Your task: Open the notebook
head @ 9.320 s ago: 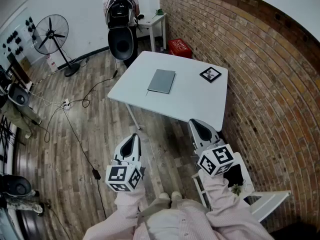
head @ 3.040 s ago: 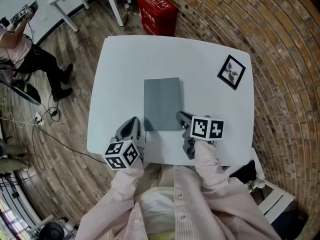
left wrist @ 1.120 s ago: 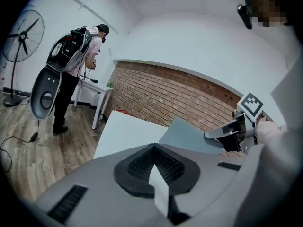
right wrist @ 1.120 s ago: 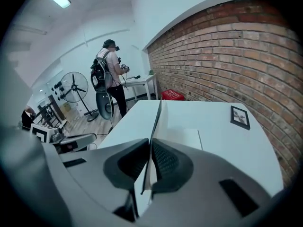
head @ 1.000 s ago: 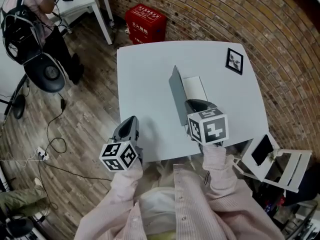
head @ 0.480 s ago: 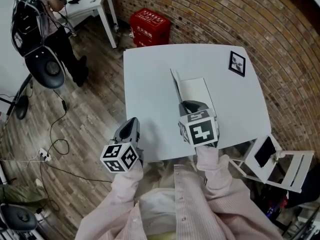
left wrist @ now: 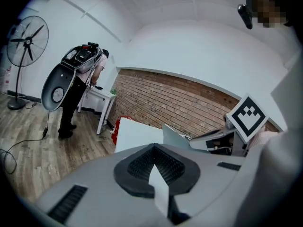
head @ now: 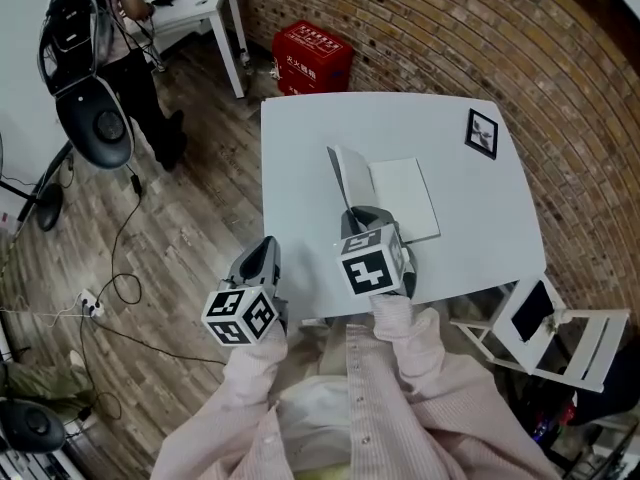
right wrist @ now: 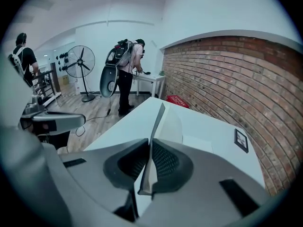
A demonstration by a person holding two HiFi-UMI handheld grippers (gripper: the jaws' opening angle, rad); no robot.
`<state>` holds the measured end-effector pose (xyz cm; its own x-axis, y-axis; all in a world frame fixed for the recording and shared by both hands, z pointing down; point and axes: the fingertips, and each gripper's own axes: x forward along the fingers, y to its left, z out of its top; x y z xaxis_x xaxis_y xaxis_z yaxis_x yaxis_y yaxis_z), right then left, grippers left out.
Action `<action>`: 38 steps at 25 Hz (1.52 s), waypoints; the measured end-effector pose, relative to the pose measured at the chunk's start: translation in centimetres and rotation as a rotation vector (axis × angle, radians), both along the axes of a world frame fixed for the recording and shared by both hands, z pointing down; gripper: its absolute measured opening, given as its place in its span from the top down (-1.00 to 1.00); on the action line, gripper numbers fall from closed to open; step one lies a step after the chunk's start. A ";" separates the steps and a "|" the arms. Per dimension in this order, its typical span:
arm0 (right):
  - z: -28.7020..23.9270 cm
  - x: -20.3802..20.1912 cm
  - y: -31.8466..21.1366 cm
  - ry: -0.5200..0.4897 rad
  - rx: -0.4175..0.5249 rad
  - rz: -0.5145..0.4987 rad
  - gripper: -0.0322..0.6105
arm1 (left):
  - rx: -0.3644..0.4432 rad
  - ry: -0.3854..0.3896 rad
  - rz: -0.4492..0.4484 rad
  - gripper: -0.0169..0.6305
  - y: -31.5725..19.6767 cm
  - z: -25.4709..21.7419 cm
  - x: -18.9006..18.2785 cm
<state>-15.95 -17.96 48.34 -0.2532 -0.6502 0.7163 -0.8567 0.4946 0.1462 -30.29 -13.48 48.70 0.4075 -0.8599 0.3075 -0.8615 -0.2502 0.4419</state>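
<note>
The notebook [head: 402, 198] lay near the middle of the white counter [head: 300, 138], a little toward the counter's near edge, with a blank white page facing up. Its grey cover [head: 343, 176] stood lifted, roughly upright, on the side of the notebook nearer the counter's left edge. The right gripper [head: 362, 215] reached in over the counter's near edge and was clamped on the near end of that cover. In the right gripper view the cover [right wrist: 157, 122] ran edge-on between the two pads, which pressed on it from both sides.

The left gripper [head: 264, 251] hung just beside the counter's left edge, close to its near corner, above the wooden floor [head: 180, 238], touching nothing. In the left gripper view its jaws met at the tips with nothing caught between them.

A framed marker card [head: 482, 133] lay flat at the counter's far right corner. A red crate [head: 312, 56] stood on the floor just beyond the counter's far edge. A white folding chair [head: 560, 323] stood off the counter's near right corner.
</note>
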 end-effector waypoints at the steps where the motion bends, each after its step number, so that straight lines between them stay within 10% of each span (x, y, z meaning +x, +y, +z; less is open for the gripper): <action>1: 0.2 -0.3 0.0 0.009 0.004 -0.008 0.81 | 0.000 0.002 -0.005 0.97 0.1 0.0 -0.1; 38: 10.1 -7.3 1.3 0.091 -0.102 -0.161 0.84 | -0.041 -0.046 -0.100 0.97 2.3 1.1 -3.9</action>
<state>-23.21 -16.67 58.41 -0.2792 -0.5299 0.8008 -0.7512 0.6400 0.1616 -34.23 -11.19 49.77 0.3053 -0.8818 0.3594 -0.9006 -0.1447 0.4098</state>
